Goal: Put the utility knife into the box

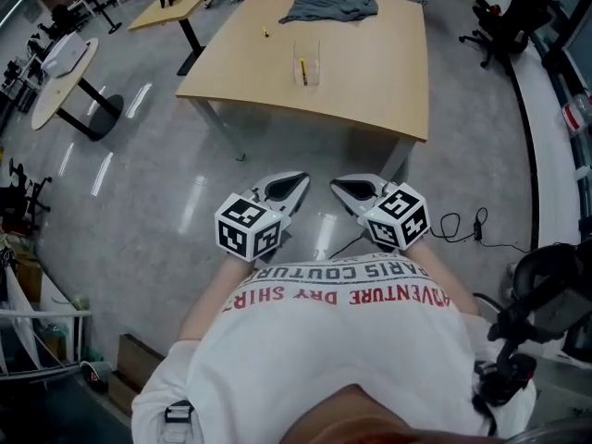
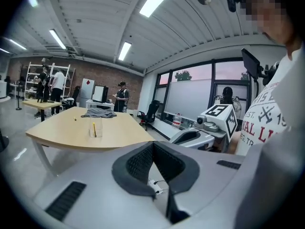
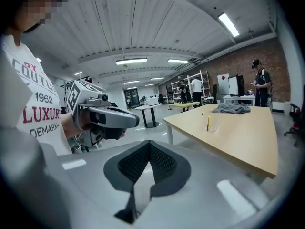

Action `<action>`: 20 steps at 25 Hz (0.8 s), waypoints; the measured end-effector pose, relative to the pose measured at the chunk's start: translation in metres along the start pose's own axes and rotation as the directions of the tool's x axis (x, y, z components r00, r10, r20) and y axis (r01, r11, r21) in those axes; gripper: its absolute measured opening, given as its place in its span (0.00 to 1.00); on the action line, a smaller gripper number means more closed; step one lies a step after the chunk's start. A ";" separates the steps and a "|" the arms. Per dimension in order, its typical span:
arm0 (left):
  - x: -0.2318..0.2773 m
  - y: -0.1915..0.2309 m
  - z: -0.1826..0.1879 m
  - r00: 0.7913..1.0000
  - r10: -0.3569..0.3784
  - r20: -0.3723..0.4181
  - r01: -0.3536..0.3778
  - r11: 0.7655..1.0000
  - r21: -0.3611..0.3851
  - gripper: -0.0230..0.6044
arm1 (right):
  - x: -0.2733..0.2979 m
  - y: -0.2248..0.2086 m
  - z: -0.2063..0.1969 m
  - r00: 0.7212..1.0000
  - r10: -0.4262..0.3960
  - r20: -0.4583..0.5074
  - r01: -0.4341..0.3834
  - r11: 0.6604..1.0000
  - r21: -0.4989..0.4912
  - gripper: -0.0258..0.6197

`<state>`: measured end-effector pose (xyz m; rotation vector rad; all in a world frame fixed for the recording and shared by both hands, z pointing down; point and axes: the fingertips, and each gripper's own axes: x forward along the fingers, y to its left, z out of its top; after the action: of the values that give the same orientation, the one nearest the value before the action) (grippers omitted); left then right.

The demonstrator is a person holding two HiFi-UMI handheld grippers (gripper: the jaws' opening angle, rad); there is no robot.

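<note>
A clear plastic box (image 1: 306, 61) stands on the wooden table (image 1: 370, 81), with a slim yellow utility knife (image 1: 302, 70) inside it. The box (image 2: 95, 128) and the knife (image 3: 208, 122) show small and far off in both gripper views. My left gripper (image 1: 294, 185) and right gripper (image 1: 344, 189) are held side by side close to the person's chest, over the floor and well short of the table. The jaws of both are shut with nothing between them. In the left gripper view the tips of the left gripper (image 2: 153, 144) meet, and so do those of the right gripper (image 3: 148, 144).
A grey cloth (image 1: 331, 1) lies at the table's far end, and a small yellow bit (image 1: 265, 33) to its left. Cables (image 1: 462, 225) trail on the floor at right. More tables (image 1: 65, 67) stand left; office chairs (image 1: 504, 21) at right. People stand far off.
</note>
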<state>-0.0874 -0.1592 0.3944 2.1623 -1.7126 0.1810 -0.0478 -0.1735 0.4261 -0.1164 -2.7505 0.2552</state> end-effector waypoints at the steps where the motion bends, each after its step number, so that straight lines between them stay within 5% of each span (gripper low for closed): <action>1: -0.006 -0.009 -0.005 1.000 -0.001 -0.001 0.001 1.000 -0.003 0.04 | -0.005 0.009 -0.006 1.000 -0.003 0.000 0.003 1.000 0.005 0.04; 12: -0.135 -0.130 -0.123 0.997 -0.036 -0.063 0.030 0.996 -0.080 0.04 | -0.067 0.198 -0.092 1.000 -0.014 -0.013 0.014 0.999 0.052 0.04; 20: -0.220 -0.213 -0.123 0.998 -0.054 -0.013 0.053 0.998 -0.032 0.04 | -0.135 0.295 -0.080 0.998 -0.042 0.042 0.042 0.999 0.013 0.04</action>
<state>0.0773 0.1268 0.3914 2.1764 -1.6374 0.1528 0.1211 0.1130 0.3941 -0.0503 -2.7899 0.2665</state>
